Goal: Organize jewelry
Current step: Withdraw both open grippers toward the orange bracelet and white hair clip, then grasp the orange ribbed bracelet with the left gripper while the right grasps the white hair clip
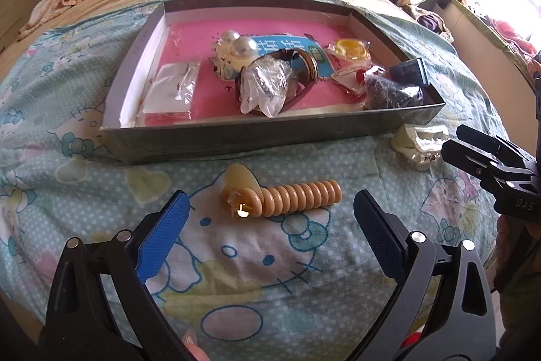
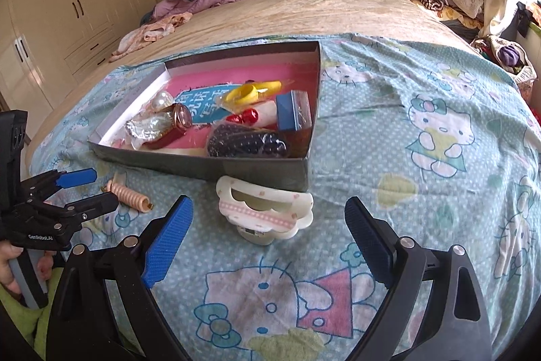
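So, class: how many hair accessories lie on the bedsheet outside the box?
2: a tan spiral hair clip ahead of the left gripper, and a white claw clip ahead of the right gripper, beside the box corner.

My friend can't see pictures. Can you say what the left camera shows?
An open gripper hovers over a tan spiral hair clip on a cartoon-cat bedsheet. Behind it sits a shallow box of jewelry; a white hair claw and the other gripper are at right.
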Demonstrator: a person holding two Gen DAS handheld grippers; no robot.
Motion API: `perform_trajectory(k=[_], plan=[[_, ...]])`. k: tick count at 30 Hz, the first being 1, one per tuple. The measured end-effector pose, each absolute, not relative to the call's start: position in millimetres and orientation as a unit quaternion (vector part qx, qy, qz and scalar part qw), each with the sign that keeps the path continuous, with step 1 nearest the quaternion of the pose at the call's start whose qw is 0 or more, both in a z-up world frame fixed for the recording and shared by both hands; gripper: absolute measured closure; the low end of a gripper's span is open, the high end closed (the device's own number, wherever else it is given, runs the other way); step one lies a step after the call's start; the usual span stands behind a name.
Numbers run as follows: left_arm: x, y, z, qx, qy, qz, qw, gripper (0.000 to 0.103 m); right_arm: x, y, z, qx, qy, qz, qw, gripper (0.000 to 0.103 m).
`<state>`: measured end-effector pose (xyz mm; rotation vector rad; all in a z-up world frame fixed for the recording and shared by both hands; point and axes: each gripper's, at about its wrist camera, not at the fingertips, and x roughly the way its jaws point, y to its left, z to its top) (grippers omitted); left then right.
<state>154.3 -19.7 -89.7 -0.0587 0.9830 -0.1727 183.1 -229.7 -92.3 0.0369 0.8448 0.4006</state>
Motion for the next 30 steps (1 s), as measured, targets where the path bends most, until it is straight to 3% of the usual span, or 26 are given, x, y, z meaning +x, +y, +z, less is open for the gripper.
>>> perform_trajectory(k=[8, 11, 13, 16, 17, 18, 25, 27, 30], plan=[[165, -24, -104, -0.023, 0.483, -0.068, 0.873, 0.012, 196, -223, -110, 0.023, 0.425, 0.199, 0.883, 0.013], [165, -25, -104, -0.014, 0.481, -0.065, 0.874, 0.026, 199, -219, -114, 0.022, 0.426, 0.2, 0.882, 0.013], [165, -25, -102, -0.011, 0.475, -0.062, 0.878, 0.042, 201, -216, -116, 0.017, 0.426, 0.198, 0.883, 0.013], [162, -22, -96, -0.017, 0.469, -0.069, 0.881, 0.044, 204, -213, -119, 0.007, 0.422, 0.193, 0.886, 0.013], [160, -21, -93, -0.019, 0.465, -0.074, 0.882, 0.044, 205, -211, -120, 0.003, 0.421, 0.191, 0.887, 0.015], [158, -22, -90, -0.02, 0.461, -0.077, 0.884, 0.044, 205, -210, -120, -0.001, 0.418, 0.191, 0.888, 0.03], [146, -1, -44, -0.046, 0.405, -0.076, 0.91, 0.044, 190, -214, -102, 0.0, 0.409, 0.219, 0.886, 0.037], [152, 7, -35, -0.05, 0.395, -0.067, 0.915, 0.044, 183, -215, -86, 0.0, 0.395, 0.238, 0.887, 0.061], [166, 18, -32, -0.06, 0.391, -0.049, 0.917, 0.044, 183, -209, -64, -0.018, 0.366, 0.251, 0.896, 0.061]])
